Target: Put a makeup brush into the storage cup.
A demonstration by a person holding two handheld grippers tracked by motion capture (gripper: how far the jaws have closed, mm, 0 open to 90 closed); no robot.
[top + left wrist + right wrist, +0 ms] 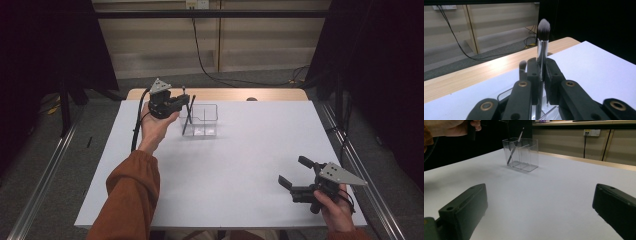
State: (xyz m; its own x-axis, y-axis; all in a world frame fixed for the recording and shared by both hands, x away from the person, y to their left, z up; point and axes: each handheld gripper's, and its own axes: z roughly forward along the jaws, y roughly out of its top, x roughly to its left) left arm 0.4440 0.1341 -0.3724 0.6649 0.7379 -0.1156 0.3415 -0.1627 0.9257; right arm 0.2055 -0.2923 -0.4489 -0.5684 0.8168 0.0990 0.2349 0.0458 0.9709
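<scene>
Left tongs point(186, 101) pinching makeup brush point(542, 45) upright, over left end of clear organizer point(202, 120) at counter point(240, 170) far side; second brush point(515, 146) leans inside. Risk: off-centre descent strikes rim, tips organizer. Right tongs point(296, 172) spread, idle, near right.

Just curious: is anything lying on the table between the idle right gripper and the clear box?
No. In the high view, only bare white table lies between the right gripper and the clear box.

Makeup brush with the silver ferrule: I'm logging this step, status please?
Left gripper shut on silver-ferruled makeup brush, upright over clear plastic organizer. Right gripper open, idle. Second brush leaning inside organizer.
</scene>
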